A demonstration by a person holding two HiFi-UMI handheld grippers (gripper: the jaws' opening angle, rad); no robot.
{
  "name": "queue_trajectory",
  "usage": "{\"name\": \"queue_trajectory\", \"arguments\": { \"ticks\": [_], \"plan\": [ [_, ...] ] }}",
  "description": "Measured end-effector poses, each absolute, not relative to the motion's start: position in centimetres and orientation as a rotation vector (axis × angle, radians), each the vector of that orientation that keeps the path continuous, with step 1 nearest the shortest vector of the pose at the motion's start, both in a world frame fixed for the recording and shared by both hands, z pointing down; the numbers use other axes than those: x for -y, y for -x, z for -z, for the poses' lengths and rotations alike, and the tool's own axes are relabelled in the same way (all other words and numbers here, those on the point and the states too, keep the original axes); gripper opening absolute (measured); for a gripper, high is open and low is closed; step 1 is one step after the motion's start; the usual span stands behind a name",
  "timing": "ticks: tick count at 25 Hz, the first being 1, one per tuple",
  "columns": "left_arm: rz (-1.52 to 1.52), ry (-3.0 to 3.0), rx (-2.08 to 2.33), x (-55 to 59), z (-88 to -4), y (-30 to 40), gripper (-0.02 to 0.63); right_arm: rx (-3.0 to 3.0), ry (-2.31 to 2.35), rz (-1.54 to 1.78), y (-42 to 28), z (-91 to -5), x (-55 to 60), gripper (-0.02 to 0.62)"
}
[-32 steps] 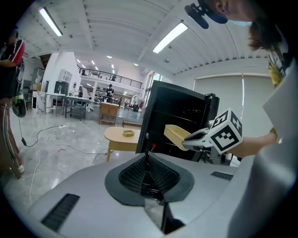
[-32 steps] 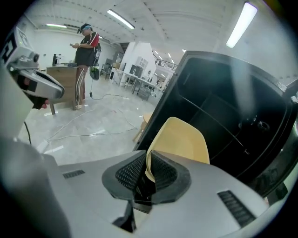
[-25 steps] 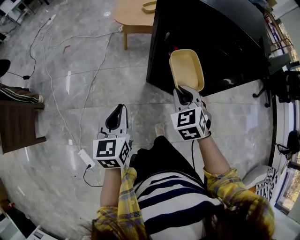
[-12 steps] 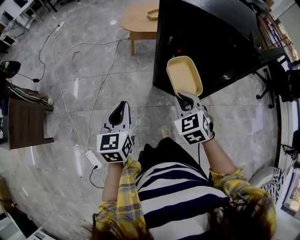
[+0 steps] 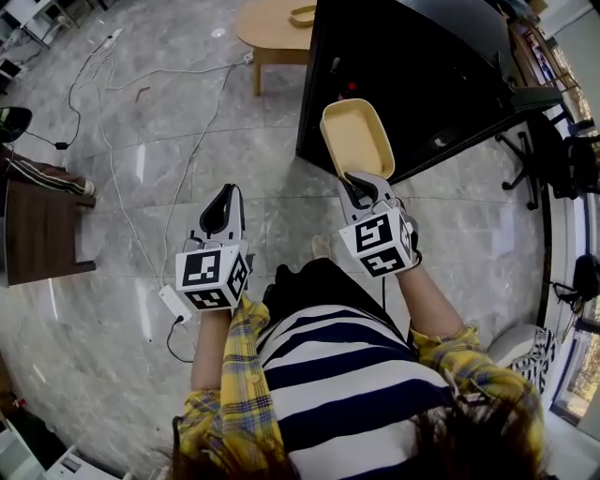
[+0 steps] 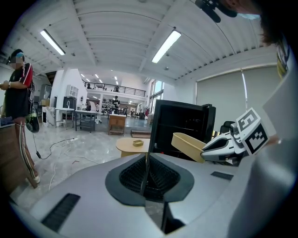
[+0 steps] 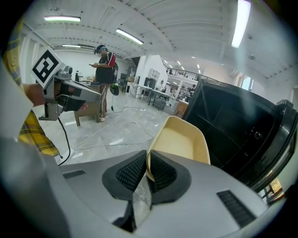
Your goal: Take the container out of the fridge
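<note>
A pale yellow rectangular container hangs in the air in front of the black fridge. My right gripper is shut on the container's near rim. In the right gripper view the container sticks out past the pads, its rim pinched between them. The container also shows in the left gripper view, at the right. My left gripper is held over the floor to the left, jaws shut with nothing between them. The fridge stands dark at the right in the right gripper view.
A low round wooden table stands left of the fridge. Cables and a white power strip lie on the grey marble floor. A dark wooden bench sits at the left. A person stands in the distance. Office chairs are at the right.
The container and my right gripper have shifted slightly left and up in the head view as the view swung. My left gripper moved a little left. Both grips stay the same.
</note>
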State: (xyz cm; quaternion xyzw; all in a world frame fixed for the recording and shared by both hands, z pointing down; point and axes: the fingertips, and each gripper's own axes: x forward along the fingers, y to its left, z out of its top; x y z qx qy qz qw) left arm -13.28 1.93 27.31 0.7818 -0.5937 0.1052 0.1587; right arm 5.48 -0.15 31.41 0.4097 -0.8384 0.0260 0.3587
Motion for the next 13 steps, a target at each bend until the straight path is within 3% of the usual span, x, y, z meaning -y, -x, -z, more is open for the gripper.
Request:
{"name": "queue_trajectory", "arguments": {
  "ticks": [13],
  "plan": [
    [-0.334,-2.226,1.763,-3.5,-27.0,14.4,0.034,2.205,-0.995,-0.054,-4.9,-31.1,-1.6,0.048]
  ]
}}
